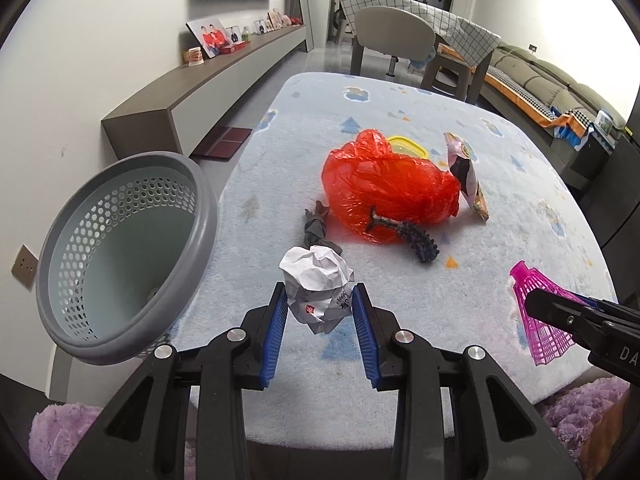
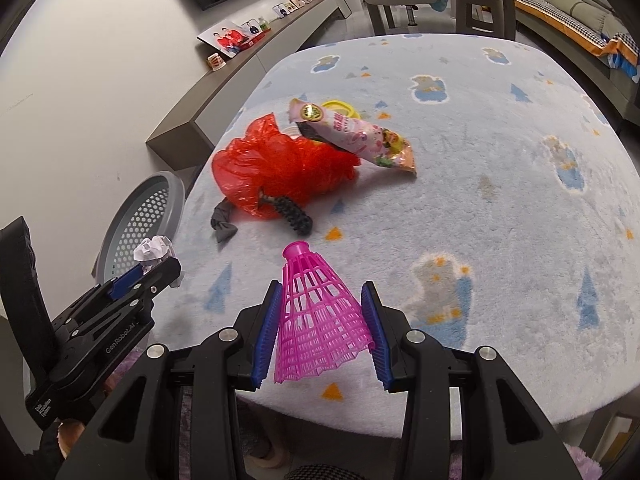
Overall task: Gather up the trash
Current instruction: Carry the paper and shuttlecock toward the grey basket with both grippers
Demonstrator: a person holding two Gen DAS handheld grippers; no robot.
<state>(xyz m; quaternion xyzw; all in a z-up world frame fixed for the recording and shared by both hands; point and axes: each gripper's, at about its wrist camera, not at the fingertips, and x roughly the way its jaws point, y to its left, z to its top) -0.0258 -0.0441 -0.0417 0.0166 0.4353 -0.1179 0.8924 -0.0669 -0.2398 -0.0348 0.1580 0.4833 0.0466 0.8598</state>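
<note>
My left gripper (image 1: 320,300) is shut on a crumpled white paper ball (image 1: 316,284), held above the pale blue table cover (image 1: 500,240); the same ball (image 2: 154,252) shows in the right wrist view. The grey perforated bin (image 1: 124,256) stands to its left, off the table edge. My right gripper (image 2: 322,304) is shut on a pink plastic shuttlecock (image 2: 320,320), also seen at the right of the left wrist view (image 1: 536,312). On the table lie a red plastic bag (image 1: 388,192), a black spiky strip (image 1: 416,236), a grey rag (image 1: 316,228) and a pink snack wrapper (image 1: 466,176).
A yellow lid (image 1: 408,148) peeks out behind the red bag. A low grey shelf (image 1: 208,80) with photos runs along the left wall. Chairs (image 1: 392,40) and a sofa (image 1: 552,80) stand beyond the table. Purple fluffy fabric (image 1: 60,436) lies below the near edge.
</note>
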